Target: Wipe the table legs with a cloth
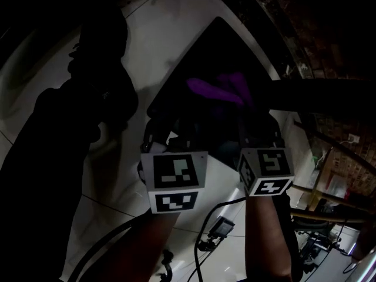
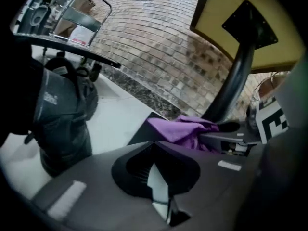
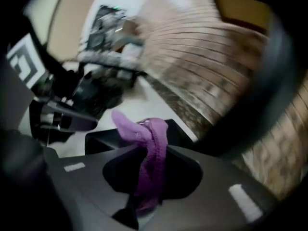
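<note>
Down at floor level, I see pale floor tiles (image 1: 176, 22) filling most of the head view, with a curved brick wall (image 2: 159, 47) behind. Overhead is the yellowish underside of the table (image 2: 216, 18). From a black bracket there, the dark table leg (image 2: 236, 81) slants down to a flat black base plate (image 1: 211, 51) on the tiles. A dark bag (image 2: 62, 119) stands off to one side, well apart from the leg.

The purple cloth (image 3: 149, 148) hangs above the base plate, close to the foot of the leg — I can't tell whether it touches. My right gripper (image 3: 151, 177) is clenched on it, and the fabric bunches out past the jaws. My left gripper (image 2: 156, 172) sits just beside the right one — its jaws are together with nothing between them.
</note>
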### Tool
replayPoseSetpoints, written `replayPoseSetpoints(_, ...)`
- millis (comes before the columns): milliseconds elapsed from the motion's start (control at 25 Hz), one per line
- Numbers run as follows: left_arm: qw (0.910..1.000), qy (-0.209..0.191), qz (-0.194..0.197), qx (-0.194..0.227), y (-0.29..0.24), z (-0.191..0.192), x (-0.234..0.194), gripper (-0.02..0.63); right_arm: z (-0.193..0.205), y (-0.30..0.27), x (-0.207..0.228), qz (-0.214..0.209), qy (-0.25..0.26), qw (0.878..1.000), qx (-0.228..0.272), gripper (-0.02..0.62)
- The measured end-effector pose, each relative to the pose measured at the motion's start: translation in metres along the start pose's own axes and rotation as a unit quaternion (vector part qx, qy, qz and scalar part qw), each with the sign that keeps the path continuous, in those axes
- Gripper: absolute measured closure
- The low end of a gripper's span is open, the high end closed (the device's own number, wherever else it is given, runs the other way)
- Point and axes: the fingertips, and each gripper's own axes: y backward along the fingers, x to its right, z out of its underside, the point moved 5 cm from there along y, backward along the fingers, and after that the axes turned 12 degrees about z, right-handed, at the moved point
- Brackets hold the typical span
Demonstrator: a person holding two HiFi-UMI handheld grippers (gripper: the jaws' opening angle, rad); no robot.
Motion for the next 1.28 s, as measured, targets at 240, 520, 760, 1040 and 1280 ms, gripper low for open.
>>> replayPoseSetpoints(240, 0.998, -0.024, 0.058, -0.005, -0.007, 0.003, 0.034, 0.589, 0.085, 0.027, 0.065, 0.128, -0.344, 0.93, 0.002, 0.515)
replayPoseSetpoints(520, 0.9965, -0.005, 0.082, -0.011, -0.011, 0.004, 0.051, 0.59, 0.093, -0.016, 0.049, 0.034, -0.381, 0.924, 0.03, 0.414)
replayPoseSetpoints(760, 0.9963, 0.008, 0.085, -0.008, -0.012, 0.002, 0.051, 0.589, 0.074, -0.024, 0.047, 0.026, -0.339, 0.939, -0.039, 0.387)
replayPoseSetpoints(1040, 0.9939, 0.017, 0.108, -0.015, -0.008, -0.017, 0.058, 0.589, -0.005, 0.046, 0.094, 0.1, -0.348, 0.93, 0.06, 0.396)
replayPoseSetpoints(1280, 0.9867, -0.02, 0.16, -0.021, -0.008, -0.006, 0.095, 0.589, -0.078, 0.129, 0.162, 0.142, -0.279, 0.934, 0.169, 0.39)
